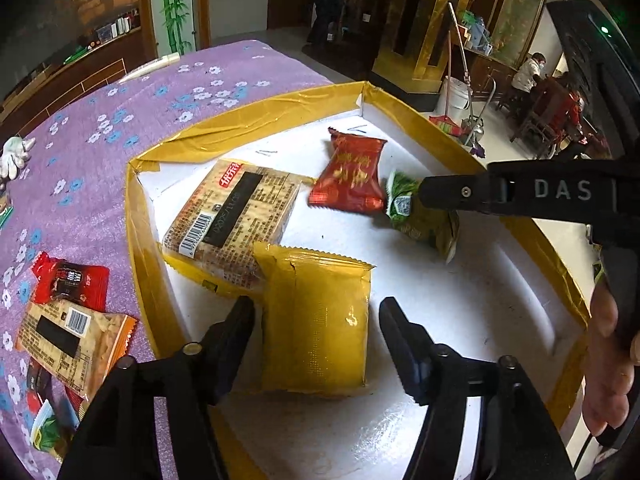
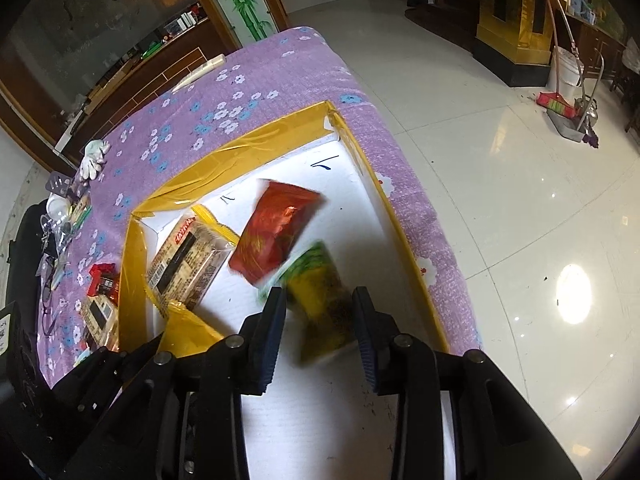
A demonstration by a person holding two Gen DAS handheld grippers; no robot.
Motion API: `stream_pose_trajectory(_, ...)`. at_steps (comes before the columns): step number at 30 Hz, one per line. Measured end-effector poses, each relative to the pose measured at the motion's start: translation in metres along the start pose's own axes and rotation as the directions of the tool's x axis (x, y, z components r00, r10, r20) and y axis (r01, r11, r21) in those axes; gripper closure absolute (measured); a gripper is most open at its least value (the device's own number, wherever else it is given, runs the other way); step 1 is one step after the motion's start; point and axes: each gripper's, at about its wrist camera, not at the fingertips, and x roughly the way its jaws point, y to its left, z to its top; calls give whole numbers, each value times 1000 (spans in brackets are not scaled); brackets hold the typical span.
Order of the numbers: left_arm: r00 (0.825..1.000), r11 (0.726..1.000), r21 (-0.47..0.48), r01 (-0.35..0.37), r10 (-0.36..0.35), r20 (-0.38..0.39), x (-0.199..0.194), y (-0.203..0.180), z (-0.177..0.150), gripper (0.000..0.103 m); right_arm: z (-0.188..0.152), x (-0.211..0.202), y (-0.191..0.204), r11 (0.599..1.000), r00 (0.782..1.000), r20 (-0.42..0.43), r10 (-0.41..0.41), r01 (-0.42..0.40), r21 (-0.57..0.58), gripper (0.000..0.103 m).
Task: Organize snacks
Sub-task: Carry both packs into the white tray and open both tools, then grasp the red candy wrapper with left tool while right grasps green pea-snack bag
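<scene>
Left gripper (image 1: 316,330) with jaws apart, straddling the yellow snack packet (image 1: 316,320) lying in the foam tray (image 1: 460,280); the packet's long axis runs along the jaws. Right gripper (image 2: 318,312), jaws apart, brackets the green snack packet (image 2: 320,304), blurred; contact cannot be told.

Glossy foil packet (image 1: 316,320), fuzzy tablecloth (image 1: 100,184)
</scene>
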Motion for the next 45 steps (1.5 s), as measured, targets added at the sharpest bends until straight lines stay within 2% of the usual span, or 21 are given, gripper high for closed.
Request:
stream_pose_trajectory(7, 999, 1000, 14, 14, -14, 30, -22, -3, -3, 35, -10, -31, 4, 998, 997, 49, 54, -56, 29, 66)
stream_pose_trajectory(15, 998, 999, 48, 7, -10, 66, -52, -1, -19, 34, -34, -52, 34, 993, 991, 65, 113, -115, 21, 63)
stream_pose_trajectory(21, 996, 999, 34, -6, 3, 93, -79, 22, -41, 34, -51, -56, 59, 990, 989, 54, 138, -140, 26, 63)
stream_pose_trajectory(30, 991, 999, -28, -28, 31, 130, -123, 81, -88, 34, -74, -60, 112, 984, 985, 23, 172, -170, -61, 63)
stream_pose_trajectory(35, 995, 997, -80, -10, 18, 96, -135, 120, -128, 34, -90, -59, 133, 979, 985, 0, 174, -173, -110, 63)
stream_pose_trajectory(38, 998, 998, -69, -8, 13, 63, -133, 130, -147, 34, -98, -57, 142, 975, 984, -18, 177, -178, -131, 63)
stream_pose_trajectory(45, 1000, 999, -41, -4, 5, 21, -116, 137, -154, 34, -108, -57, 146, 975, 986, -29, 164, -166, -145, 63)
